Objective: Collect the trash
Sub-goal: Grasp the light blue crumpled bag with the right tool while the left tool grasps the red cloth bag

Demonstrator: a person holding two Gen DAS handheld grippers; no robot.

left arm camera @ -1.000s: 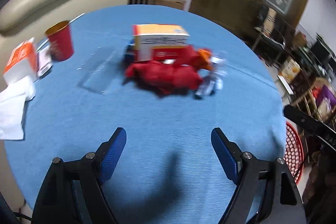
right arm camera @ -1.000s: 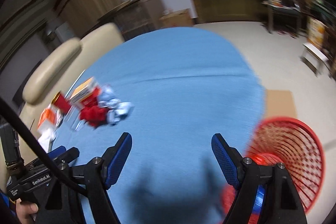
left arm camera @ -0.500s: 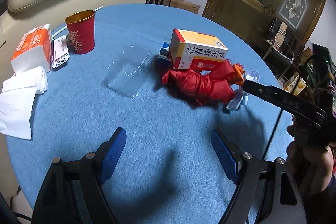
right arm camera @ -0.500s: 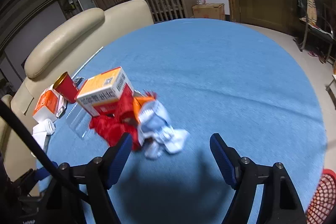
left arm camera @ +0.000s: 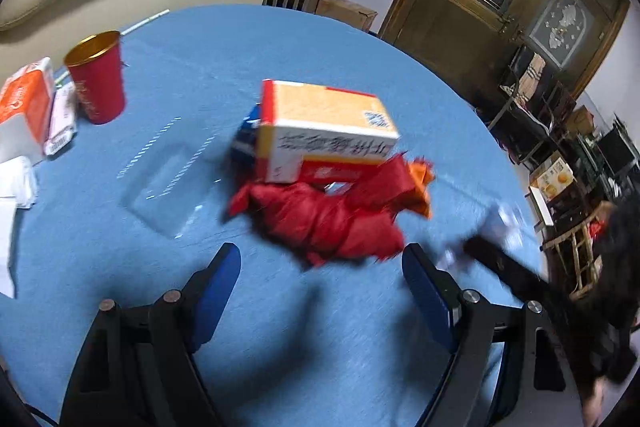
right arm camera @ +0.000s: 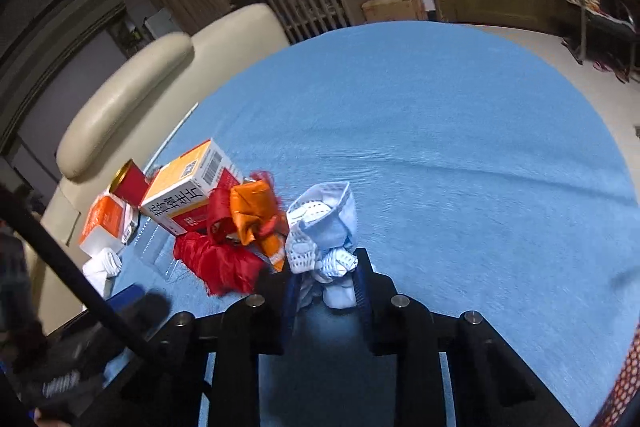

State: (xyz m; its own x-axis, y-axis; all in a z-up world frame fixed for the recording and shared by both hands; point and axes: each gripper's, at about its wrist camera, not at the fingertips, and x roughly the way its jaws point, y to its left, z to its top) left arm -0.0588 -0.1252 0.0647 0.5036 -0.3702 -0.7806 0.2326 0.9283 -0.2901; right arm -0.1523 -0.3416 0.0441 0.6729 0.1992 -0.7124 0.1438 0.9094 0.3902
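We judge the first pick to be in hand: our right gripper [right arm camera: 325,279] has just been closing and now clamps the crumpled white-and-blue wad [right arm camera: 324,227], which lies on the blue desk [right arm camera: 460,147] right at its tips. The left gripper [left arm camera: 320,279] hangs with jaws apart and nothing between them, the red wrapper [left arm camera: 324,219] just ahead of it. Next we should lift the wad and carry it to the red basket [right arm camera: 624,379] at our right. The orange box [right arm camera: 192,183] bears Chinese characters and a barcode, too blurred to read.
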